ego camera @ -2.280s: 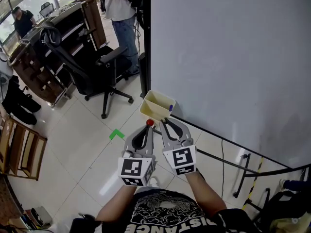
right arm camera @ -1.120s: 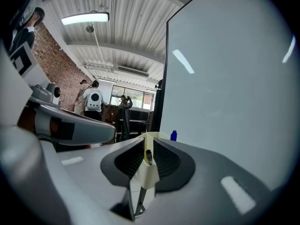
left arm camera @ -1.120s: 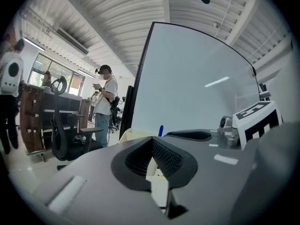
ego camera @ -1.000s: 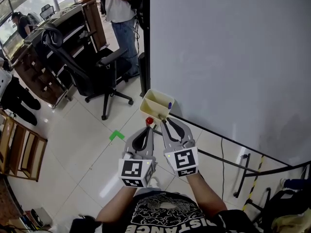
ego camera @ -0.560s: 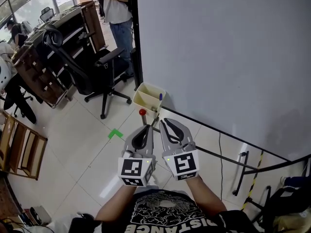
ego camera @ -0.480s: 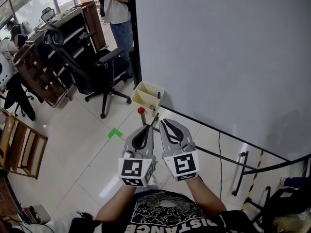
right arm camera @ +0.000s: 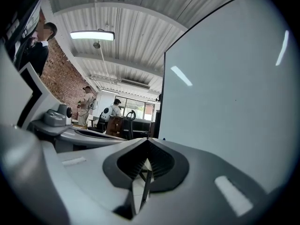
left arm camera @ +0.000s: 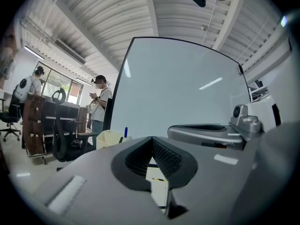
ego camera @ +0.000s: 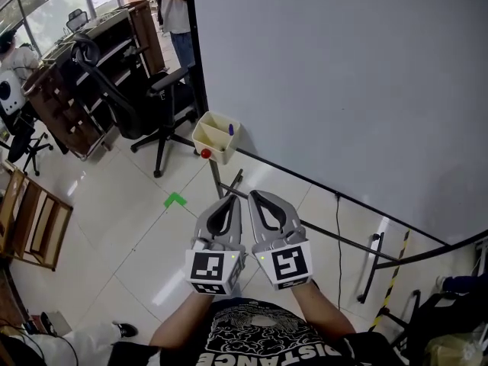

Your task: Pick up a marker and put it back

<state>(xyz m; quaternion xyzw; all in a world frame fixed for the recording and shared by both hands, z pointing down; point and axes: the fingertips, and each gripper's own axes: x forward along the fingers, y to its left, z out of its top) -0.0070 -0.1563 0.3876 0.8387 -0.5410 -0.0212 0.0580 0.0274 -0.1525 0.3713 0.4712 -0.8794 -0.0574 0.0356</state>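
Both tools are closed tight on nothing: the left gripper [ego camera: 231,201] and the right gripper [ego camera: 255,196] hang side by side at the person's waist, pads meeting with no gap in each gripper view. The blue-capped marker [ego camera: 230,129] stands in the pale yellow plastic tray [ego camera: 204,139] at the lower left corner of the large whiteboard [ego camera: 343,75], with a small red round thing [ego camera: 205,153] just below the tray's front. The main risk is reaching back in with the jaws closed, which would likely nudge the marker over or knock the light tray instead of gripping. Compared with the earlier frame, the tray no longer sits just beside the gripper tips but well apart from them, and the right jaws have come together.
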